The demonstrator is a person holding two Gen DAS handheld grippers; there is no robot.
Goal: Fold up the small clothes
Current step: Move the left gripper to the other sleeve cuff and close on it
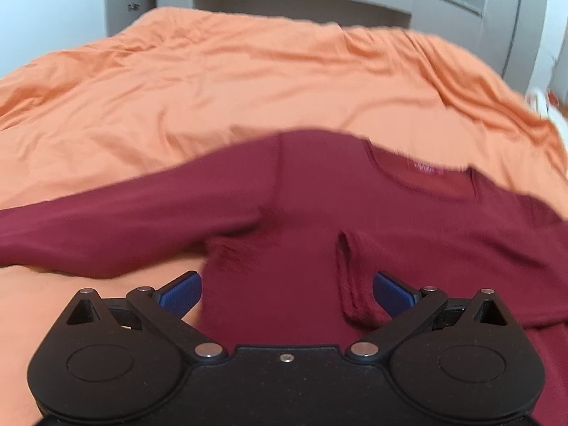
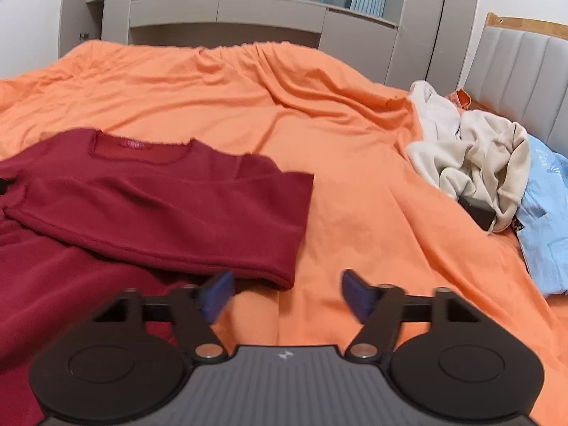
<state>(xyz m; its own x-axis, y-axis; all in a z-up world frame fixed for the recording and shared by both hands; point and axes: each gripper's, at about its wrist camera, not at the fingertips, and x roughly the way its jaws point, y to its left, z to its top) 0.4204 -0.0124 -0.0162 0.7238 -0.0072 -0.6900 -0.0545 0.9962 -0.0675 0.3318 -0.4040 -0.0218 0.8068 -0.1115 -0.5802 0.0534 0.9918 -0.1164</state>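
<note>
A dark red long-sleeved shirt (image 1: 319, 206) lies on the orange bedsheet (image 1: 213, 81). In the left wrist view its left sleeve stretches out to the left and a cuff lies on the chest. My left gripper (image 1: 285, 291) is open, low over the shirt body, with nothing between its blue pads (image 1: 181, 293). In the right wrist view the shirt (image 2: 159, 206) has its right sleeve folded across the body. My right gripper (image 2: 287, 296) is open and empty, just past the folded sleeve's lower right corner, over the sheet (image 2: 355, 184).
A pile of cream clothes (image 2: 472, 156) and a light blue garment (image 2: 546, 220) lie at the right of the bed, by a padded grey headboard (image 2: 522, 81). Grey cabinets (image 2: 269, 17) stand behind the bed.
</note>
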